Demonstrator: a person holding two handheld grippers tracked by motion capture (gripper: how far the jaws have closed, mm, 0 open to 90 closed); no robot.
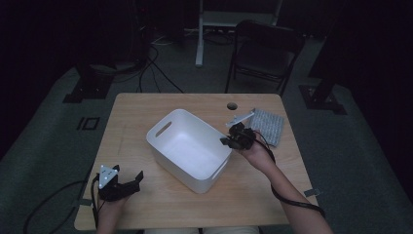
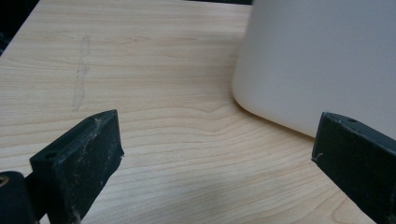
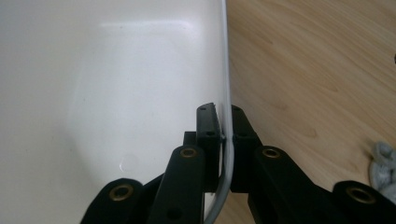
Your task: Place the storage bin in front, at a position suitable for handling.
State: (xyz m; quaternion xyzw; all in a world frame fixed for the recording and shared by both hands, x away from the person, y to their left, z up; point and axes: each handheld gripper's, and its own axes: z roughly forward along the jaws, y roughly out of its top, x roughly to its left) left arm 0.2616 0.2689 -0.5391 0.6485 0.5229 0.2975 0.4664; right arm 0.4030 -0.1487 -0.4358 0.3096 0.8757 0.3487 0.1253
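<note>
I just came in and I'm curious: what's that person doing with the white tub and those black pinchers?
A person sits at a wooden table with a gripper in each hand. The right gripper is pinched shut on the rim of the empty white tub, one jaw inside the wall and one outside. The left gripper rests open on the table near the tub's corner, holding nothing. A grey cloth lies beyond the right hand.

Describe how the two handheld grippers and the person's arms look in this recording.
Both grippers are black, with two blocky jaws on linked arms joined by brass-coloured pivots. The left gripper carries a grey three-cornered plate on top, and its pads look scuffed and dusty. The right gripper trails a black cable along the forearm. No sleeves show on the forearms.
</note>
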